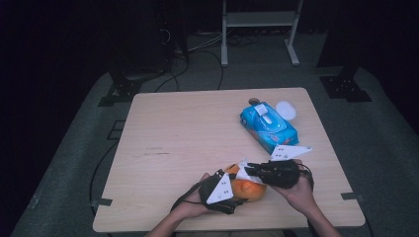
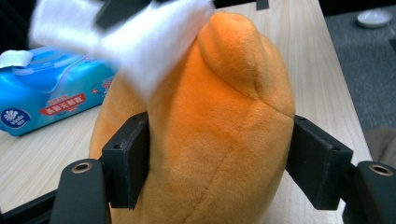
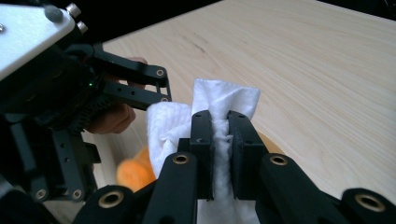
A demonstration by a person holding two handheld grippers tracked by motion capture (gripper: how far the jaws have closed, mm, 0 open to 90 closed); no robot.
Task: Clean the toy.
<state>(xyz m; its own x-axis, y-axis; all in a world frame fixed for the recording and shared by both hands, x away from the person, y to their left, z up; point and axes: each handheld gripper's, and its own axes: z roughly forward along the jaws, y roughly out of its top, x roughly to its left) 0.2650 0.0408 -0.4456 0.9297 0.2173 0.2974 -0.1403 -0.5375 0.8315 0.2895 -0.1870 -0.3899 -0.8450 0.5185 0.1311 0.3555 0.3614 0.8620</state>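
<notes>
High view: my left hand-held gripper (image 1: 232, 190) sits at the near edge of the counter (image 1: 173, 143), jaws around the orange plush (image 1: 248, 188). My right hand-held gripper (image 1: 253, 170) comes in from the right, just above the plush, with a white wipe (image 1: 242, 168) at its tip. Blue wipe pack (image 1: 268, 126) lies farther back on the right, well apart from the plush. A white lid (image 1: 285, 110) sits just behind the pack.

Left gripper view: my left hand-held gripper (image 2: 217, 163) stands about half open, both pads pressed into the sides of the plush (image 2: 210, 140), so it holds the plush upright on the counter (image 2: 317, 70). The wipe (image 2: 135, 37) is blurred at the top, touching the upper left of the plush. Pack (image 2: 46, 98) behind at left.

Right gripper view: my right hand-held gripper (image 3: 220, 140) is nearly closed, jaws pinching the wipe (image 3: 224, 100), which sticks out above the pads and bunches to the left. A bit of plush (image 3: 133, 172) shows below left. My left hand-held gripper (image 3: 70, 116) is close by on the left.
</notes>
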